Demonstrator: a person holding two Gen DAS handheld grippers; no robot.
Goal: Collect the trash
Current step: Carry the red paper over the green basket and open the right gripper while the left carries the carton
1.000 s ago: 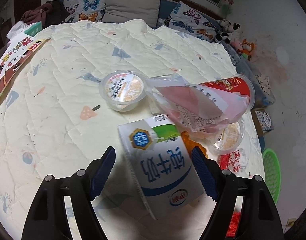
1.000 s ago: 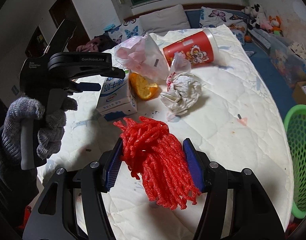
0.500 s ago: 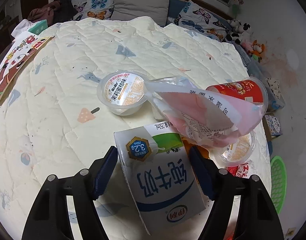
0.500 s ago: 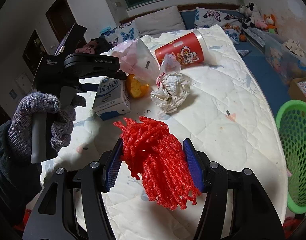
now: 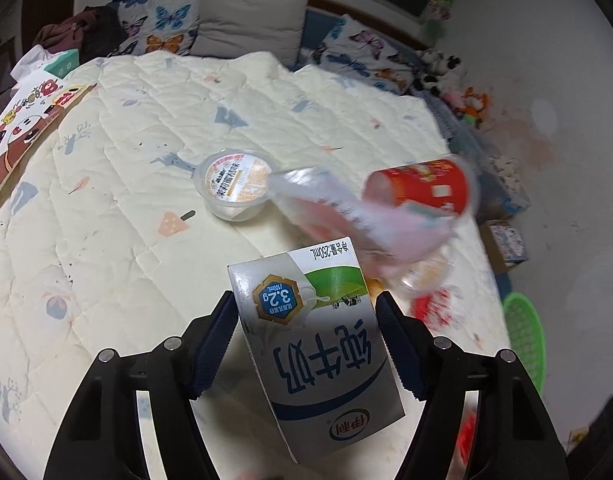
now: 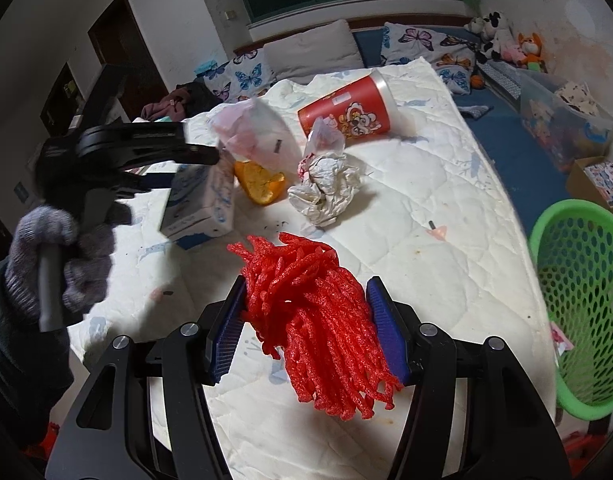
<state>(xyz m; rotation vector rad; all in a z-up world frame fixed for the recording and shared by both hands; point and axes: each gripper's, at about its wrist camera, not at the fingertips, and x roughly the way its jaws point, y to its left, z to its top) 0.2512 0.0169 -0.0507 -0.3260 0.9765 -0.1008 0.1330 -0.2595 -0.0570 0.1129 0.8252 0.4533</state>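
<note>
My left gripper (image 5: 306, 312) is shut on a white milk carton (image 5: 314, 344) with blue and green print, held off the quilt; it also shows in the right wrist view (image 6: 202, 196). My right gripper (image 6: 304, 312) is shut on a red foam fruit net (image 6: 318, 320) above the bed. On the quilt lie a red paper cup (image 6: 346, 110) on its side, a pink plastic bag (image 6: 254, 132), an orange peel (image 6: 260, 186), crumpled white paper (image 6: 326, 186) and a clear jelly cup (image 5: 234, 182). A green basket (image 6: 582, 296) stands at the bed's right.
The bed's cream quilt (image 5: 126, 152) spreads left and far. Pillows (image 5: 250, 20) lie at the headboard, a picture book (image 5: 22, 132) at the left edge. Plush toys (image 6: 506, 44) and boxes (image 6: 598, 176) sit on the floor to the right.
My left gripper has closed on the milk carton and lifted it, tilting it. The right gripper keeps the red net and has drifted slightly right, toward the basket.
</note>
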